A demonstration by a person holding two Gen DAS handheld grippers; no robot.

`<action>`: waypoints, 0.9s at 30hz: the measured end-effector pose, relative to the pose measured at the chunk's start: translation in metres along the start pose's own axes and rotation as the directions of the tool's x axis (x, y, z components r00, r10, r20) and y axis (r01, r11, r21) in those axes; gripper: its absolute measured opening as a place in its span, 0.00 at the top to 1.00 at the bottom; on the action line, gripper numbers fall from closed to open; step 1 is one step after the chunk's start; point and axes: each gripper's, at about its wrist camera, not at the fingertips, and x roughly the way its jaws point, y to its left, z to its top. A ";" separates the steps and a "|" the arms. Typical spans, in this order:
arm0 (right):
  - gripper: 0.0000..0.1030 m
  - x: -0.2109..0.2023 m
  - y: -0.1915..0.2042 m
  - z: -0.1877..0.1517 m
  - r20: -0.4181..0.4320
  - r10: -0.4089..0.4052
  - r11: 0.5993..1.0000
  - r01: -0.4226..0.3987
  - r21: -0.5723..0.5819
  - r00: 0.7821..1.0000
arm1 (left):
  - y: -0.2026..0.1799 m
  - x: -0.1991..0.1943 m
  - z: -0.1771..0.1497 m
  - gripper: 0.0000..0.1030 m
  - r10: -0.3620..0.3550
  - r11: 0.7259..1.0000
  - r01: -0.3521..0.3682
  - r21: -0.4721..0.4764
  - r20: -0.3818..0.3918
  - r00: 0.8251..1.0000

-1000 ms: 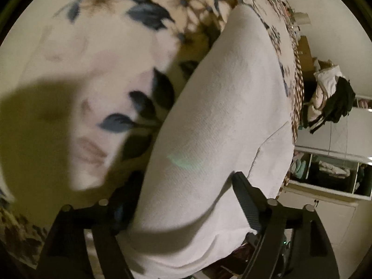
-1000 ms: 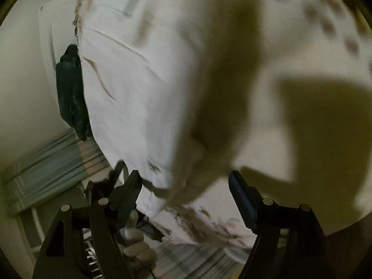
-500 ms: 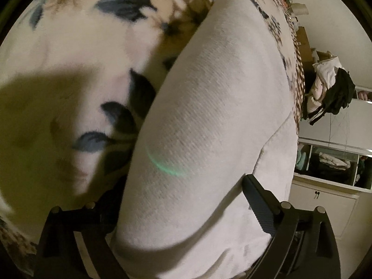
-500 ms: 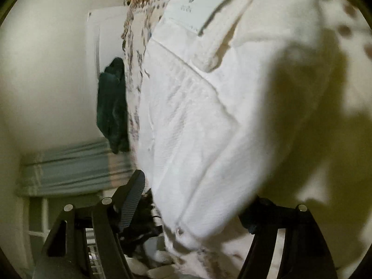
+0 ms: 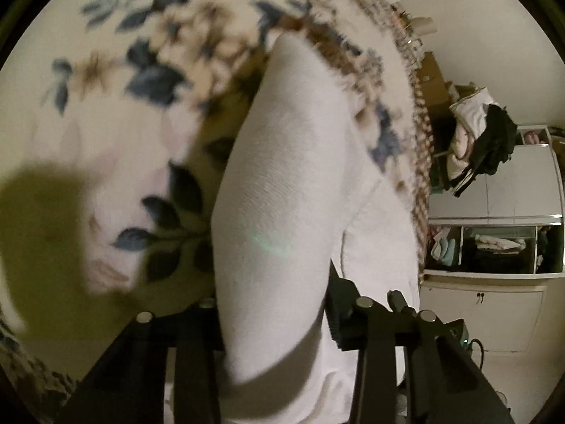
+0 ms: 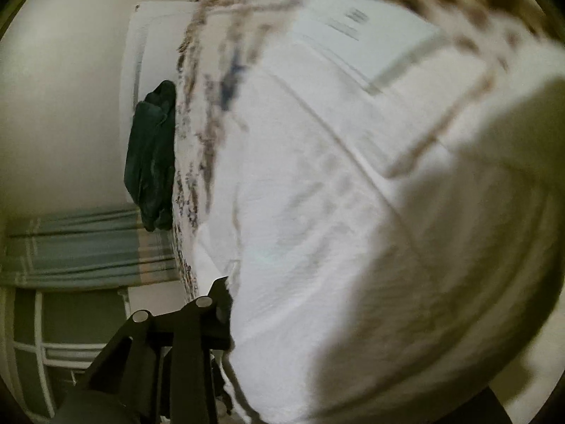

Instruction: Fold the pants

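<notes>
The white pants (image 5: pixel 282 183) lie on a bed with a flowered blanket (image 5: pixel 116 134). In the left wrist view a rounded, doubled-over part of the cloth runs from six o'clock up toward twelve. The left gripper (image 5: pixel 272 314) has a finger on each side of that fold, pressed close against it, so it seems to be clamped on the cloth.

In the right wrist view the pants (image 6: pixel 317 212) fill the frame from six to three o'clock, with a white label (image 6: pixel 356 31) near one o'clock, which suggests the waist end. The right gripper (image 6: pixel 300 318) shows only its left finger (image 6: pixel 208 314) at the cloth's edge. The other is hidden under fabric, so I cannot tell whether it grips.

Judging by the raised fold, the folding is under way, not finished. The lifted part is not yet laid flat, and the frames are too blurred to count layers. A dark garment (image 6: pixel 152 155) hangs at nine o'clock.
</notes>
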 end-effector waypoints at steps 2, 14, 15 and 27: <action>0.63 -0.004 0.019 0.004 0.003 0.007 1.000 -0.007 -0.025 1.000 | -0.011 -0.010 0.003 0.70 -0.003 1.000 0.003 0.014 0.024 1.000; 0.64 -0.019 0.106 0.039 -0.031 0.075 0.985 -0.079 -0.156 0.997 | -0.044 -0.065 0.084 0.70 -0.053 0.998 0.048 0.036 0.160 0.986; 0.64 -0.008 0.117 0.042 -0.034 0.081 0.982 -0.085 -0.167 0.996 | -0.042 -0.067 0.096 0.70 -0.053 0.998 0.047 0.035 0.170 0.984; 0.64 0.166 0.214 0.089 -0.023 0.100 0.960 -0.103 -0.261 0.995 | 0.004 -0.071 0.271 0.70 -0.061 0.997 0.047 0.067 0.220 0.974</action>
